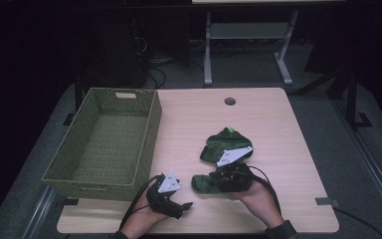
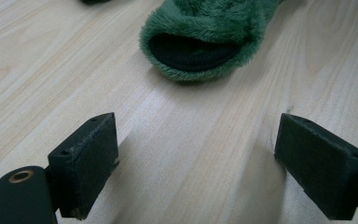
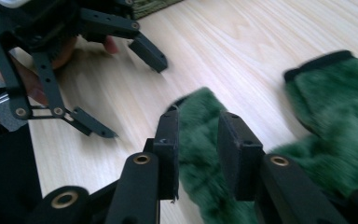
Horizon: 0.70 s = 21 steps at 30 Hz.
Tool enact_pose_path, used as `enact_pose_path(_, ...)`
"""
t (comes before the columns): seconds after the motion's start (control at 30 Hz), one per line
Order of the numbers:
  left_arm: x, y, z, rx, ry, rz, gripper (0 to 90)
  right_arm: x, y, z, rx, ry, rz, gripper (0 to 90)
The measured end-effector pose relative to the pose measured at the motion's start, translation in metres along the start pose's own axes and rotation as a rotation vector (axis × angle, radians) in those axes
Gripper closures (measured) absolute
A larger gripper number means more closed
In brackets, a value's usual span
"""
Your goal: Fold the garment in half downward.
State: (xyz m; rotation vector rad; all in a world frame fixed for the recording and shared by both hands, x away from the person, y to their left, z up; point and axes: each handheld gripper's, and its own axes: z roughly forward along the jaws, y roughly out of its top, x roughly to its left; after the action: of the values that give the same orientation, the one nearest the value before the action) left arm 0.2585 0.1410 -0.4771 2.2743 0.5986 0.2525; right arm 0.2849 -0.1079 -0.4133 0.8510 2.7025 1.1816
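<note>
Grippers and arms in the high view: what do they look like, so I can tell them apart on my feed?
Both are black linkage frames with brass-coloured pivot pins. The left gripper and the right gripper each carry a grey three-cornered plate with small holes on top, and a black cable trails from each. The jaws end in blocky black pads. A dark cuff shows at the right wrist.

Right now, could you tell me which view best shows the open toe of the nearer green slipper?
The left gripper view: the nearer slipper faces it, dark toe opening plain. The high view shows it small and partly behind the right gripper. The right gripper view shows blurred green fur by the jaws.
</note>
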Motion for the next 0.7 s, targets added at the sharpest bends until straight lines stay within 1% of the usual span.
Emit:
enact_pose_path(0.03, 0.000, 0.000, 0.000, 0.000, -0.001, -0.002, 12.6, 0.002, 0.001, 0.002, -0.001, 0.007, -0.001, 72.0)
enact_pose_path(0.1, 0.000, 0.000, 0.000, -0.001, -0.001, -0.003, 12.6, 0.006, 0.003, 0.007, 0.002, 0.026, -0.017, 72.7)
enact_pose_path(0.13, 0.000, 0.000, 0.000, -0.001, -0.001, -0.003, 12.6, 0.009, 0.004, 0.010, 0.014, 0.028, -0.015, 73.0)
enact_pose_path(0.17, 0.000, 0.000, 0.000, 0.000, 0.001, 0.001, 12.6, 0.010, 0.004, 0.014, 0.017, 0.032, -0.027, 73.0)
enact_pose_path(0.37, -0.001, 0.000, 0.000, 0.000, -0.001, -0.007, 12.6, 0.019, 0.010, 0.034, 0.049, 0.029, -0.055, 73.5)
enact_pose_path(0.4, -0.001, 0.000, 0.000, 0.000, -0.001, -0.007, 12.6, 0.020, 0.010, 0.037, 0.055, 0.025, -0.069, 73.5)
enact_pose_path(0.43, -0.001, 0.000, 0.000, 0.000, -0.001, -0.007, 12.6, 0.021, 0.010, 0.040, 0.063, 0.020, -0.069, 73.5)
enact_pose_path(0.47, -0.001, 0.000, 0.000, -0.001, -0.001, -0.008, 12.6, 0.022, 0.010, 0.044, 0.071, 0.012, -0.085, 73.4)
enact_pose_path(0.53, 0.000, 0.000, 0.000, 0.000, 0.001, -0.003, 12.6, 0.022, 0.010, 0.051, 0.080, 0.005, -0.097, 73.5)
enact_pose_path(0.57, 0.000, 0.000, 0.000, 0.002, 0.001, -0.001, 12.6, 0.022, 0.009, 0.055, 0.089, -0.004, -0.106, 73.4)
enact_pose_path(0.6, 0.000, 0.000, 0.000, 0.005, 0.001, 0.002, 12.6, 0.023, 0.008, 0.057, 0.099, -0.014, -0.101, 73.5)
enact_pose_path(0.63, 0.000, 0.000, 0.000, 0.005, 0.002, 0.001, 12.6, 0.022, 0.007, 0.060, 0.108, -0.036, -0.116, 73.5)
enact_pose_path(0.67, 0.000, 0.000, 0.000, 0.000, 0.001, -0.004, 12.6, 0.022, 0.006, 0.062, 0.112, -0.042, -0.114, 73.4)
enact_pose_path(0.7, 0.000, 0.000, 0.000, 0.004, 0.001, 0.000, 12.6, 0.021, 0.005, 0.064, 0.114, -0.047, -0.104, 73.4)
